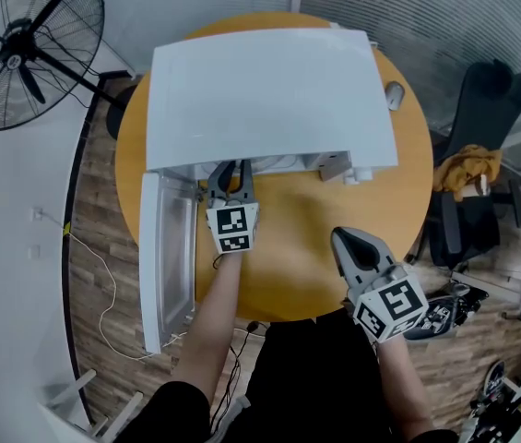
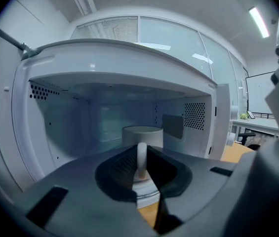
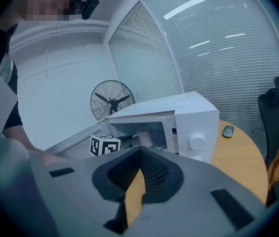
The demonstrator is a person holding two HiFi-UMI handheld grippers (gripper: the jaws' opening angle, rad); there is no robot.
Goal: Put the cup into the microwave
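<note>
Office: desk chair (image 1: 491, 100), slatted blinds (image 1: 444, 7), mouse (image 1: 395, 94).

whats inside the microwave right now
A white cup, its handle held between the fingers of the left gripper. The floor under it is hidden behind the gripper.

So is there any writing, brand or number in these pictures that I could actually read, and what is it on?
No text here can be read.
Sticker on the microwave front, beside the door opening: print too small to read.
Knob on the microwave: no legible marks.
Marker cubes on the two tools: black and white square patterns only, no letters or numbers.
</note>
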